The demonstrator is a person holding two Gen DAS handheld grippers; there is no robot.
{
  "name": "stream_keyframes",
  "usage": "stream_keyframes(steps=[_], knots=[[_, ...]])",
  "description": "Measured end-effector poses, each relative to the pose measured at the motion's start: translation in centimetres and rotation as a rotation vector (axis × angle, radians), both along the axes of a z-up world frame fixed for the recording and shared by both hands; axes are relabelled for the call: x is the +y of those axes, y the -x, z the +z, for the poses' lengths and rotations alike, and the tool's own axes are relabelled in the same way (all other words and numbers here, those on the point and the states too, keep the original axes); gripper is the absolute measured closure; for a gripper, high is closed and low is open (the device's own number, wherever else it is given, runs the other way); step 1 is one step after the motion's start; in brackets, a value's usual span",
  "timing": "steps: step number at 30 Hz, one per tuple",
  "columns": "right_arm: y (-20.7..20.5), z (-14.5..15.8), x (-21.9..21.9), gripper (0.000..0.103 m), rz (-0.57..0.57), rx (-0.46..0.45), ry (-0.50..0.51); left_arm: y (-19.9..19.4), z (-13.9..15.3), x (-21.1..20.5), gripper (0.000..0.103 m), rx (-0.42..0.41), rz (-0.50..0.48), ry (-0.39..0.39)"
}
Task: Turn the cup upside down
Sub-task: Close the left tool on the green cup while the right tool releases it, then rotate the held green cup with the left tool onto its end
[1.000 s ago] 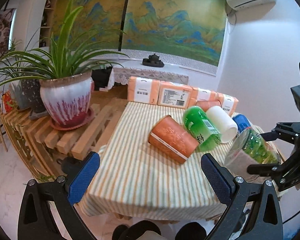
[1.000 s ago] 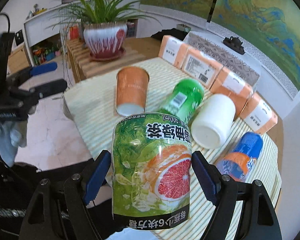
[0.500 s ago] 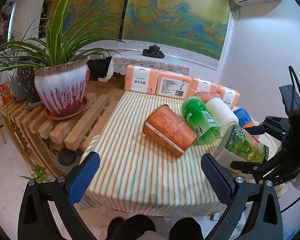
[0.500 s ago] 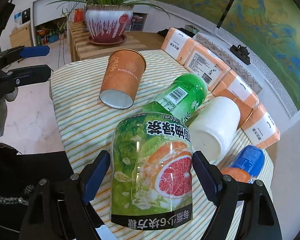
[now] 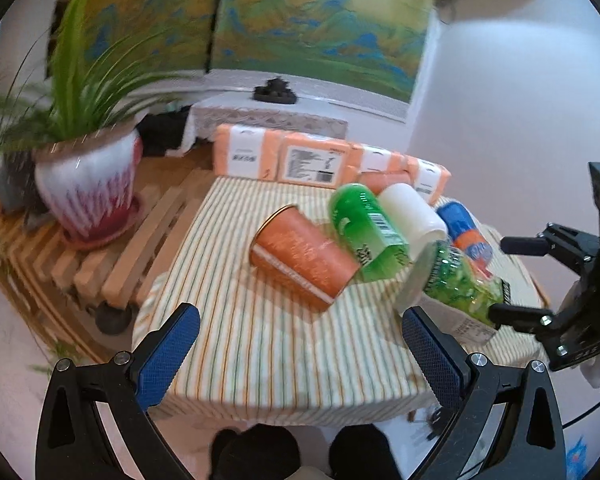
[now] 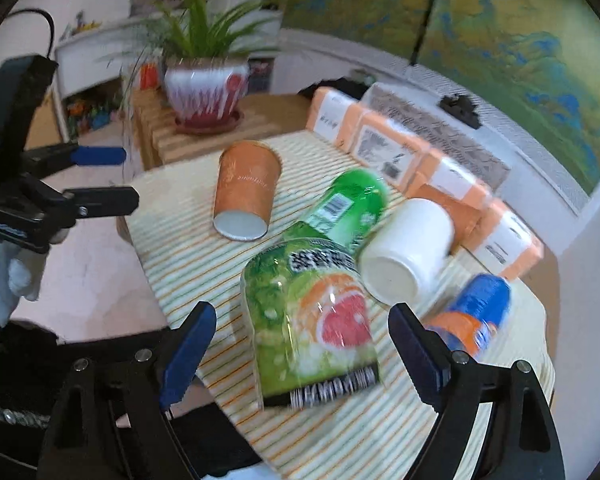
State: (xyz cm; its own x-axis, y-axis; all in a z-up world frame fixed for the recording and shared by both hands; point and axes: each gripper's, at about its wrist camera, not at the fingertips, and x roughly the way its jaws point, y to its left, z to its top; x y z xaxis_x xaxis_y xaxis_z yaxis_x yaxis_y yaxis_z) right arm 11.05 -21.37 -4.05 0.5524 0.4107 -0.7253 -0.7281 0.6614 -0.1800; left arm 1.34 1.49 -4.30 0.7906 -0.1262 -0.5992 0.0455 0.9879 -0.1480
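Note:
A green cup with a grapefruit print [image 6: 312,324] lies tilted on the striped table, between the fingers of my right gripper [image 6: 302,354], which is open; gaps show on both sides. In the left wrist view the same cup [image 5: 456,284] rests near the table's right edge beside the right gripper [image 5: 520,280]. My left gripper [image 5: 300,356] is open and empty, in front of the table's near edge. An orange cup [image 5: 300,256] lies on its side mid-table.
A green cup [image 6: 348,204], a white cup [image 6: 408,248] and a blue-orange can [image 6: 472,320] lie on the striped tablecloth [image 5: 240,340]. Orange packages [image 5: 300,160] line the far edge. A potted plant [image 5: 84,188] stands on a slatted wooden bench on the left.
The right gripper has opened and let go of the grapefruit cup, which now lies tilted on the table. Both views are blurred by motion; the left gripper has drawn nearer the table.

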Motion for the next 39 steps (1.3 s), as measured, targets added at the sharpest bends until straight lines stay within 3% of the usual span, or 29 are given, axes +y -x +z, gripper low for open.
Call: stream_keyframes(steps=[5, 10, 15, 18, 30, 39], knots=[[2.6, 0.8, -4.0, 0.018, -0.182, -0.019, -0.149, -1.4, 1.1, -1.6, 0.001, 0.081, -0.038, 0.045], [5.6, 0.4, -7.5, 0.018, -0.379, -0.042, -0.261, -3.5, 0.4, -2.8, 0.001, 0.216, 0.046, 0.194], [8.4, -0.6, -9.3, 0.018, -0.427, -0.076, -0.272, -5.0, -1.4, -4.3, 0.001, 0.363, 0.151, 0.386], [9.6, -0.9, -10.4, 0.018, -0.437, -0.087, -0.284, -5.3, -1.6, -5.3, 0.001, 0.386, 0.228, 0.468], [12.2, -2.0, -15.0, 0.018, -0.529, -0.152, -0.300, -8.2, -1.7, -9.2, 0.001, 0.460, 0.355, 0.548], [12.2, -2.8, -16.2, 0.018, -0.547, -0.136, -0.308, -9.7, -3.2, -10.0, 0.002, 0.473, 0.411, 0.544]])
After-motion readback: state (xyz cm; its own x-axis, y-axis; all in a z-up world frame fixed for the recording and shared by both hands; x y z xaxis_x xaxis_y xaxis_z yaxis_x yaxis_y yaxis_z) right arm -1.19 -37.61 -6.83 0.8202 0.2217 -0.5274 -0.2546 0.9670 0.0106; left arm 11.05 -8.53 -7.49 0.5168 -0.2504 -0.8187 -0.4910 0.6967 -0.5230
